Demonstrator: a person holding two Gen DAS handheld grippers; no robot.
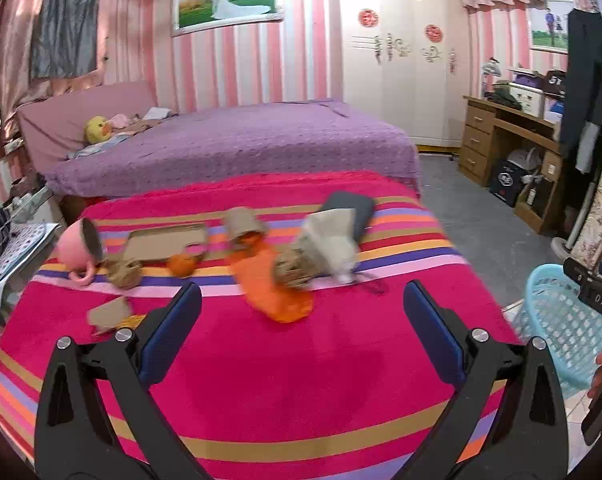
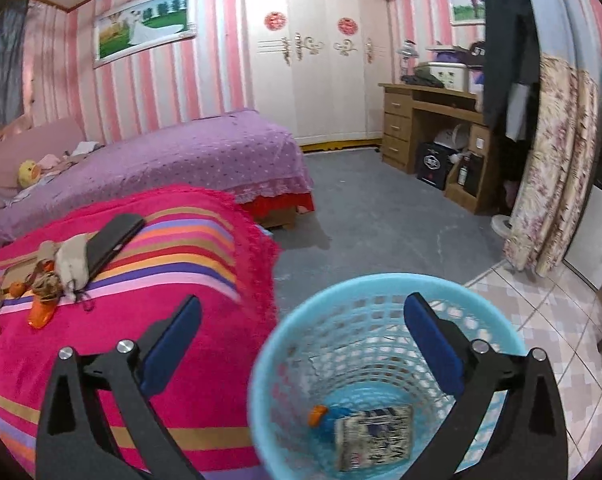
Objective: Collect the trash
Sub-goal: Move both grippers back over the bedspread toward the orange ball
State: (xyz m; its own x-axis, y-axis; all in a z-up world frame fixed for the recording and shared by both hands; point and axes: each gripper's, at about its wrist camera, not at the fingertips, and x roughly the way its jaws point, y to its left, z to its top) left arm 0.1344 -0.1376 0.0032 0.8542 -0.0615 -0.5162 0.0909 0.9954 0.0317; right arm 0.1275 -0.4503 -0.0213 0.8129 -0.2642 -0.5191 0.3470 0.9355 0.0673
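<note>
Trash lies on the pink striped blanket [image 1: 301, 380]: an orange wrapper [image 1: 273, 292], crumpled brown paper [image 1: 293, 268], a cardboard tube [image 1: 241, 222], a flat cardboard piece [image 1: 165, 242], a small cardboard scrap [image 1: 109, 314] and an orange [image 1: 181, 265]. My left gripper [image 1: 301, 304] is open and empty above the blanket, in front of the wrapper. My right gripper [image 2: 301, 316] is open and empty over the blue basket [image 2: 285, 336], which holds a small printed carton [image 2: 375, 436] and an orange-capped piece [image 2: 317, 416]. The basket [image 1: 557, 320] stands to the right of the bed.
A pink mug [image 1: 79, 248] lies tipped at the blanket's left. A beige pouch [image 1: 333, 244] and a dark case [image 1: 353, 208] lie behind the wrapper. A purple bed [image 1: 241, 140], wooden desk [image 1: 509, 136] and white wardrobe [image 1: 401, 60] stand beyond. The floor is grey [image 2: 381, 220].
</note>
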